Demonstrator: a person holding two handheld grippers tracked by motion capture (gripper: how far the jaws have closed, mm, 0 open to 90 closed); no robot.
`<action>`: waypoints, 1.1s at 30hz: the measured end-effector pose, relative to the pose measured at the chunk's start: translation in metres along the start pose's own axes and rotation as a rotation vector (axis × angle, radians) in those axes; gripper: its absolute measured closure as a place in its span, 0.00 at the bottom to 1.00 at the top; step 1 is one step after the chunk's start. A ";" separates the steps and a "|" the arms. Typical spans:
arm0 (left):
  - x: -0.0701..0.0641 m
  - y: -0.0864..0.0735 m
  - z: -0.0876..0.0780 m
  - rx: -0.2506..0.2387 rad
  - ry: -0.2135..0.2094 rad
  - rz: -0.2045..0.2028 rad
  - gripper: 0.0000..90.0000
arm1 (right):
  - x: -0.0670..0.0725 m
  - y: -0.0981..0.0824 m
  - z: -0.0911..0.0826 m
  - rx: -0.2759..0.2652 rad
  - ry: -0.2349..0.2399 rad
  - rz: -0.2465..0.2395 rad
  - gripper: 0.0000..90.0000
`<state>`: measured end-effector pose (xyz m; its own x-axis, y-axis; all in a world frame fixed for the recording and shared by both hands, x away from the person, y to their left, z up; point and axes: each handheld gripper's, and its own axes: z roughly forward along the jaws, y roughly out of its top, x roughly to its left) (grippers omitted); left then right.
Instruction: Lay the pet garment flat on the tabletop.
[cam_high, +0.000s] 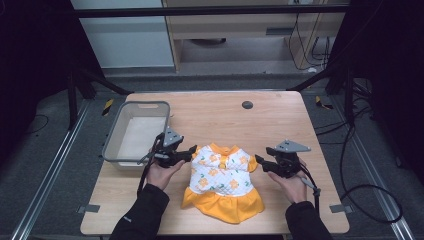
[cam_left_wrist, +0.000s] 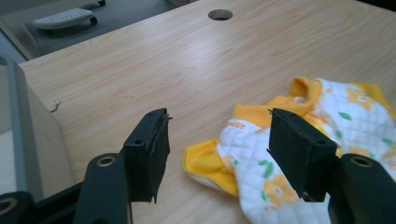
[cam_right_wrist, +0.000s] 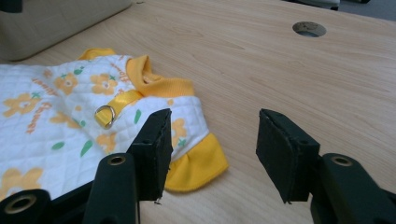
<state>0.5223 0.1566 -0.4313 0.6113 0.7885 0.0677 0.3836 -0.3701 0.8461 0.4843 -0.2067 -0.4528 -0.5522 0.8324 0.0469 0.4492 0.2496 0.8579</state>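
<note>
A small white quilted dress (cam_high: 221, 175) with orange flowers, yellow collar, sleeves and skirt hem lies flat on the wooden table (cam_high: 220, 112). My left gripper (cam_high: 192, 150) is open at the dress's left sleeve (cam_left_wrist: 203, 158), with nothing between its jaws. My right gripper (cam_high: 258, 161) is open beside the right sleeve (cam_right_wrist: 196, 165), which lies by its left jaw. A yellow strap with a metal ring (cam_right_wrist: 106, 114) sits on the dress's back (cam_right_wrist: 56, 121). In the left gripper view the dress (cam_left_wrist: 289, 140) lies partly behind the right jaw.
A grey rectangular bin (cam_high: 135, 132) stands at the table's left, just beyond my left hand. A round cable hole (cam_high: 247, 105) is in the table's far middle. Cables run on the floor at the right.
</note>
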 end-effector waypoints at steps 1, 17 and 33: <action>0.001 0.000 0.004 0.001 0.003 0.002 0.40 | -0.001 0.002 0.009 0.004 -0.004 0.006 0.51; 0.002 -0.027 0.066 0.165 -0.014 -0.053 0.42 | -0.003 -0.018 0.052 0.141 -0.008 -0.016 0.60; -0.008 -0.040 0.067 0.167 -0.037 -0.077 0.79 | 0.010 -0.019 0.061 0.219 -0.012 -0.056 0.95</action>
<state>0.5487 0.1324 -0.5016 0.5999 0.7999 -0.0156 0.5376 -0.3886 0.7483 0.5129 -0.1730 -0.4997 -0.5727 0.8198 -0.0054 0.5602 0.3962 0.7275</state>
